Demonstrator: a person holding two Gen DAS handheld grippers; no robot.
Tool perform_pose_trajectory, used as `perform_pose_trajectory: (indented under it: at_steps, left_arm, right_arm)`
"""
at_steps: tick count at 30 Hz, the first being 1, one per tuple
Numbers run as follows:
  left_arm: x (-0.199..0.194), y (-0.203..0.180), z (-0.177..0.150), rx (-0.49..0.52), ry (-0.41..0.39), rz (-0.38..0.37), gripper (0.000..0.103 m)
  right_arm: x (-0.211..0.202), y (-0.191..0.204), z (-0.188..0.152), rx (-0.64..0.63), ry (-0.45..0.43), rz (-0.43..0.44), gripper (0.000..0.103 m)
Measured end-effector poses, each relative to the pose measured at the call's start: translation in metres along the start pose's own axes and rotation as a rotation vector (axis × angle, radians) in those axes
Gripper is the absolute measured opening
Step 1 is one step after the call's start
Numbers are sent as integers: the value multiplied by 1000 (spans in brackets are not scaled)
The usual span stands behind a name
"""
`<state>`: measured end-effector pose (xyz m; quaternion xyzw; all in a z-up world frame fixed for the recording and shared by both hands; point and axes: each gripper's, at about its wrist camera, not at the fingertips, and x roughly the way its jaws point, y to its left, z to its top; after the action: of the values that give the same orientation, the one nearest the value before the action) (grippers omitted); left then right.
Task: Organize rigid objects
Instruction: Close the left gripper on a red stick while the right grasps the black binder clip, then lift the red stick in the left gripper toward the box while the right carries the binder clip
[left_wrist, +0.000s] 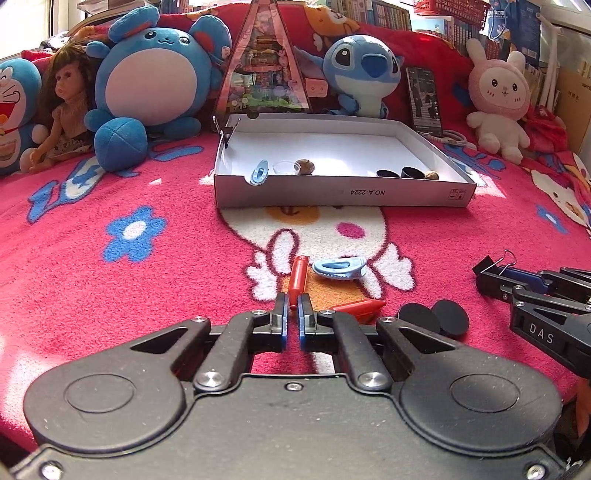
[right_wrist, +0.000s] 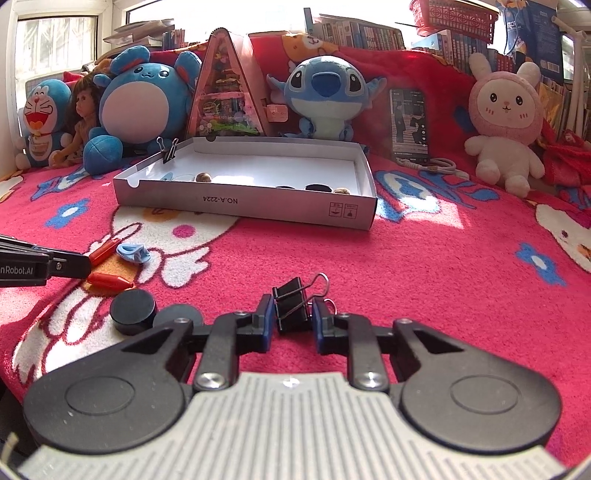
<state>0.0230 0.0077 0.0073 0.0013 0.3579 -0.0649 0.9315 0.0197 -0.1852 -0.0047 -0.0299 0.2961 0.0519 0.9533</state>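
The left gripper (left_wrist: 292, 304) is pressed together on the near end of a red peg (left_wrist: 297, 277) lying on the pink blanket (left_wrist: 147, 295), just beside a blue clip (left_wrist: 340, 268). The right gripper (right_wrist: 293, 310) pinches a black binder clip (right_wrist: 293, 303) on the blanket. The white box (right_wrist: 258, 205) beyond holds several small items.

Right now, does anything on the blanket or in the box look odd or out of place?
One thing: a black binder clip is clamped on the box wall at its far left corner, not lying inside like the other items. Nothing looks spilled or broken.
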Motion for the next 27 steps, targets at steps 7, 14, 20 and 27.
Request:
perform_pose_trajectory:
  at_steps: [7, 14, 20, 27]
  left_arm:
    - [0, 0, -3, 11, -1, -3, 11]
    - [2, 0, 0, 2, -11, 9, 17]
    - [11, -1, 10, 11, -18, 6, 27]
    - [24, -3, 14, 15, 2, -7, 25]
  right_arm:
    - [1, 0, -2, -1, 1, -4, 30]
    - [1, 0, -3, 3, 1, -2, 32]
    - [3, -2, 1, 21, 1, 12, 49]
    - [9, 0, 3, 4, -13, -19, 60]
